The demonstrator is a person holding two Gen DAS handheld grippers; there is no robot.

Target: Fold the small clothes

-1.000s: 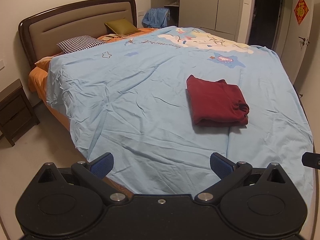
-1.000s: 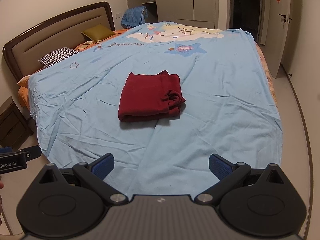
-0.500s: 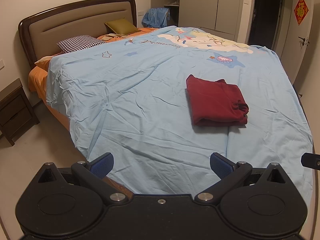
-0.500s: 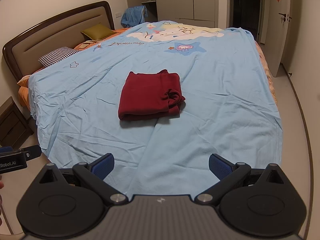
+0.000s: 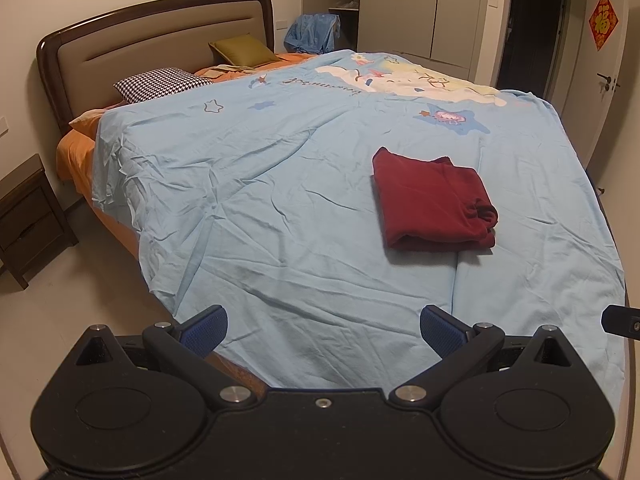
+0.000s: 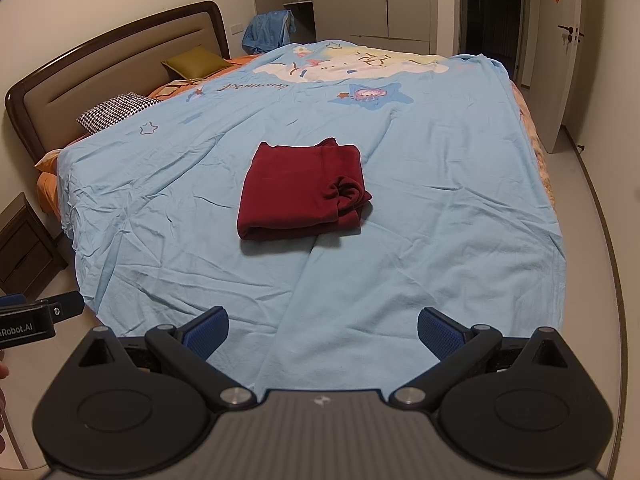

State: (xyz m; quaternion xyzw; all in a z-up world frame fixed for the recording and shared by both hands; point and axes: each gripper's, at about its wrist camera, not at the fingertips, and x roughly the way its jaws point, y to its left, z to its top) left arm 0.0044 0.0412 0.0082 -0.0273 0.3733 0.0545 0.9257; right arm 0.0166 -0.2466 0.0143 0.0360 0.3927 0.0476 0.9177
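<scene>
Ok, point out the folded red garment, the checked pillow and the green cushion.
folded red garment point(image 6: 296, 188), right wrist view, flat top panel.
checked pillow point(image 5: 160, 84), left wrist view, middle of its top face.
green cushion point(image 5: 240, 49), left wrist view, centre of its face.

Folded garment point(image 6: 302, 190) on the bedspread point(image 6: 440, 208), well ahead of the right gripper point(image 6: 322, 330), about centred between its spread jaws. Ahead and right of the left gripper point(image 5: 322, 330). Pillows point(image 5: 160, 84) and headboard point(image 5: 160, 40) far ahead-left, nightstand point(image 5: 28, 216) left.

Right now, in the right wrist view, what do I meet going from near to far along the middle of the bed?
right gripper → red folded garment → blue star print → white cartoon print → wardrobe doors
</scene>
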